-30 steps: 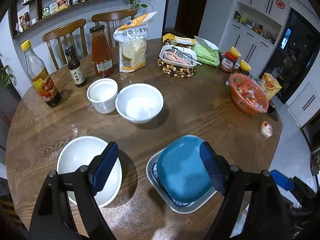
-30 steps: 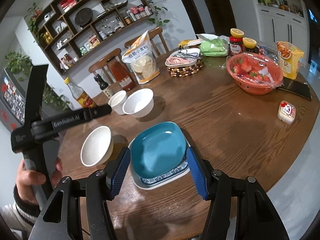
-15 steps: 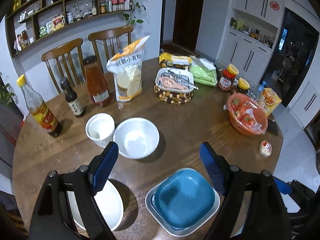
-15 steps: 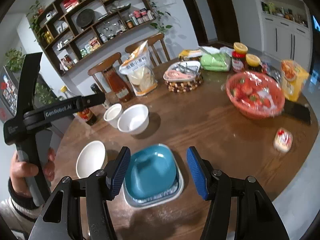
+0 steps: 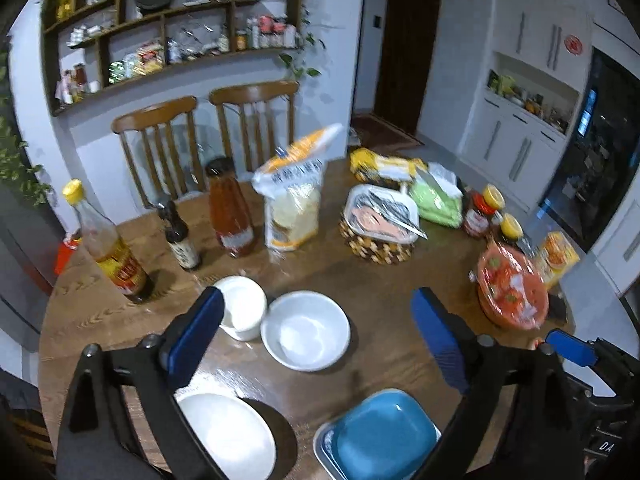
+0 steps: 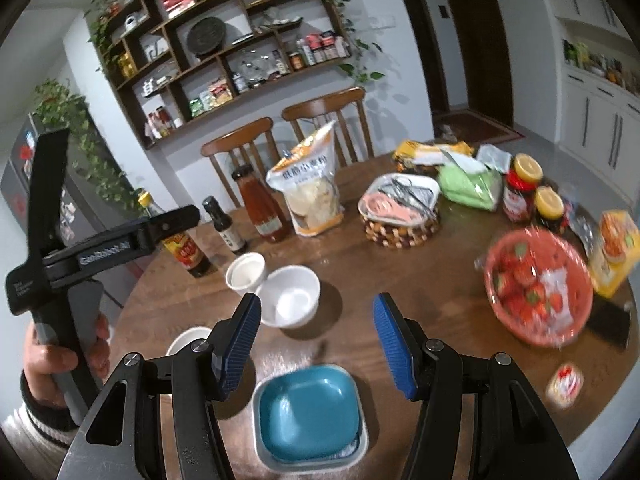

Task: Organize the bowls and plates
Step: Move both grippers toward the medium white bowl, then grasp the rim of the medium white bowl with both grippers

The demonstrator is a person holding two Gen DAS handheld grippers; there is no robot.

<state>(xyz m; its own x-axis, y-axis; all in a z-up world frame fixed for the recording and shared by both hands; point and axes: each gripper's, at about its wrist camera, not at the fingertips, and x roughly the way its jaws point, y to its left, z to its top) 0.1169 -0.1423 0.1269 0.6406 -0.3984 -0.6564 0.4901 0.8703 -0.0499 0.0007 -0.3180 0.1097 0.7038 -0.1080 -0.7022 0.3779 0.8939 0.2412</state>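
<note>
Two white bowls [image 5: 306,336] sit mid-frame in my left view, and my left gripper [image 5: 320,330] is opening with nothing inside; I should come down straight over one. In my right view the blue plate [image 6: 308,410] sits low on its tray, and my right gripper [image 6: 318,338] is half apart, holding nothing.

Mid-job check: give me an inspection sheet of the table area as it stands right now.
Surface: round wooden table, glossy.
Job's things: blue plate nested on a patterned plate; three white bowls, one near, one mid-table, a smaller one beside it.
Clutter: sauce bottles, flour bag, strawberry basket, jars.
Grippers: left claw opening, nothing between; right claw open, empty.
Cables: nothing seen.
Surroundings: two chairs, wall shelves, white cabinets.
</note>
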